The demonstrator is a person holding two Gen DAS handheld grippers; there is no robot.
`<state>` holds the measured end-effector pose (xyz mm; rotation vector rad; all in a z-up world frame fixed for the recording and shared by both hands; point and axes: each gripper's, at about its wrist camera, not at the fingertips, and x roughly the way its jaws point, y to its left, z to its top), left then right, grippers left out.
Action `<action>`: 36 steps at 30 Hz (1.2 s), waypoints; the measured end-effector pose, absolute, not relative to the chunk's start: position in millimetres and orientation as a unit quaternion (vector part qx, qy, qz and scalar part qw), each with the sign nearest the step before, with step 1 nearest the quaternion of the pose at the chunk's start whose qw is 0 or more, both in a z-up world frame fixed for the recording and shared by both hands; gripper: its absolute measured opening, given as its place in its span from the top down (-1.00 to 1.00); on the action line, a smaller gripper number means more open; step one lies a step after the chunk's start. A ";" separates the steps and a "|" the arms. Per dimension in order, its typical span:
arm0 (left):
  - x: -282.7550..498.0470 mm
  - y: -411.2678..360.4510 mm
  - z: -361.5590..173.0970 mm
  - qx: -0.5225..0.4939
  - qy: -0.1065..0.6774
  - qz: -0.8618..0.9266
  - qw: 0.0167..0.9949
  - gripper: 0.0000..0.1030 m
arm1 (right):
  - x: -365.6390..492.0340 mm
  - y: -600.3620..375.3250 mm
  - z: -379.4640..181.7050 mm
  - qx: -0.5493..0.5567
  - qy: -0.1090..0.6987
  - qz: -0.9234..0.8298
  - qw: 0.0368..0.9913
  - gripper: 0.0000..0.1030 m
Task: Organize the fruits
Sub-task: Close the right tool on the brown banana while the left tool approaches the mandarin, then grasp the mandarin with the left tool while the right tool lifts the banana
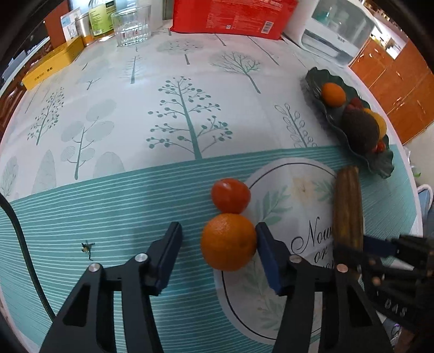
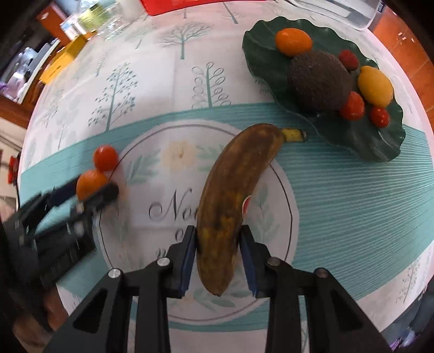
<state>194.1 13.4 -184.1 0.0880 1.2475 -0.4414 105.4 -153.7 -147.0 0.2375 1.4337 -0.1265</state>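
An orange (image 1: 228,241) lies on the tablecloth between the fingers of my left gripper (image 1: 218,239), which is open; the right pad touches it, the left pad stands apart. A red tomato (image 1: 230,195) sits just beyond it. A browned banana (image 2: 234,190) lies between the pads of my right gripper (image 2: 218,239), which is closed around its lower end. A dark green leaf-shaped plate (image 2: 360,141) holds an avocado (image 2: 318,81), a small orange (image 2: 293,41), a yellow fruit (image 2: 375,85) and red berries. The plate also shows in the left wrist view (image 1: 379,163).
At the table's far edge stand a glass jar (image 1: 131,25), a red package (image 1: 230,16), bottles, a yellow box (image 1: 51,66) and a white appliance (image 1: 339,30). A black cable (image 1: 19,230) runs along the left. Orange cabinets stand beyond the right edge.
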 end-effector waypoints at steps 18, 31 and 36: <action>155.6 -6.7 -133.3 0.031 0.544 -0.251 0.800 0.30 | 47.9 -160.3 -118.2 0.102 0.578 0.029 0.809 0.40; 136.2 -8.9 -141.6 0.020 0.566 -0.228 0.792 0.30 | 46.5 -148.9 -148.5 0.066 0.588 0.021 0.806 0.36; 133.1 -10.7 -139.2 0.018 0.565 -0.224 0.794 0.30 | 57.4 -145.7 -147.8 0.051 0.579 0.006 0.814 0.29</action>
